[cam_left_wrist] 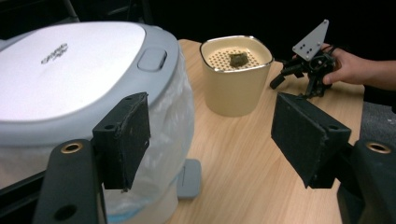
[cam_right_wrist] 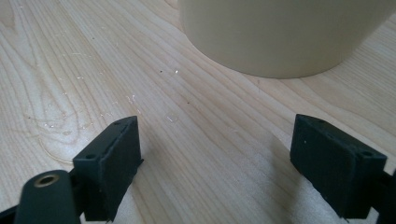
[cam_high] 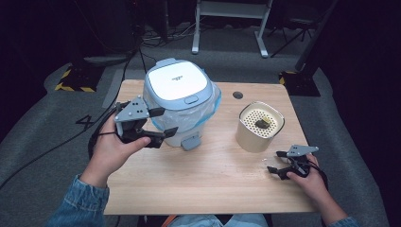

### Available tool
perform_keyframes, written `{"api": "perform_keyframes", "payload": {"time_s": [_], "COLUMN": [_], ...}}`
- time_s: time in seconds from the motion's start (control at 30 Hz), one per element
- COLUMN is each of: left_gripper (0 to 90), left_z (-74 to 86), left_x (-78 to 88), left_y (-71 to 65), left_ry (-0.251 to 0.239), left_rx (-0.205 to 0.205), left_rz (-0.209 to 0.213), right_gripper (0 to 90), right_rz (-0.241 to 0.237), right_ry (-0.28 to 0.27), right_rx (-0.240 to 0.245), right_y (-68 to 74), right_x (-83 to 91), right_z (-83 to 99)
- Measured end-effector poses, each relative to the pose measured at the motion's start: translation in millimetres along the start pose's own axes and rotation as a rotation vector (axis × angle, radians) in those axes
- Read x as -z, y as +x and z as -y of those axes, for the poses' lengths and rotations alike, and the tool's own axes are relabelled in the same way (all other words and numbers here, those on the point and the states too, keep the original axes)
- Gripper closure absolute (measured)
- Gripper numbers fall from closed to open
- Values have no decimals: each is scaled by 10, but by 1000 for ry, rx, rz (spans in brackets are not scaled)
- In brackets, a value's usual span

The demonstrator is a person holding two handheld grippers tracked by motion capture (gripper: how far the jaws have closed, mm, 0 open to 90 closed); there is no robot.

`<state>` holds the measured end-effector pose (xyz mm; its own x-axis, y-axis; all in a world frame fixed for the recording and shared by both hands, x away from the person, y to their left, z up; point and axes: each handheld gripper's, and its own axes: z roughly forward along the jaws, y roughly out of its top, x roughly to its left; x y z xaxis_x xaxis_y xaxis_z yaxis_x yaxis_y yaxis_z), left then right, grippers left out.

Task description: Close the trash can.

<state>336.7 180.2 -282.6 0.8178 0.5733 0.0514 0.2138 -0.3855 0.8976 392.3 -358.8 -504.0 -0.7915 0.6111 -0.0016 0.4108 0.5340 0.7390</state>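
Left hand-held gripper (cam_high: 163, 124) agape beside bin (cam_high: 177, 85), bin's base half hidden.

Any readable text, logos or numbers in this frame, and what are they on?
Small grey logo on the bin lid: one short word, too blurred to read in the left gripper view, too small in the high view.
"4": a dark mark like this digit on the grey floor left of the table; it may be tape, not print.
Cream container, table, both grippers: no text visible.
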Motion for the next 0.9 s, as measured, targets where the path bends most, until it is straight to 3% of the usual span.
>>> {"api": "perform_keyframes", "payload": {"time_s": [0.2, 0.43, 0.73, 0.9], "left_gripper": [262, 247, 246, 246], "left_z": [206, 473, 861, 1100], "left_x": [76, 54, -20, -104], "left_y": [-54, -76, -34, 12], "left_ry": [26, 69, 102, 149], "left_rx": [-5, 4, 60, 88], "left_rz": [-22, -36, -63, -89], "right_gripper": [163, 163, 163, 162], "right_rz": [0, 0, 0, 0], "right_ry": [0, 0, 0, 0], "right_rx": [0, 1, 1, 1], "right_y": [0, 1, 1, 1], "right_x": [-4, -4, -4, -4], "right_z": [-3, -3, -3, -2]}}
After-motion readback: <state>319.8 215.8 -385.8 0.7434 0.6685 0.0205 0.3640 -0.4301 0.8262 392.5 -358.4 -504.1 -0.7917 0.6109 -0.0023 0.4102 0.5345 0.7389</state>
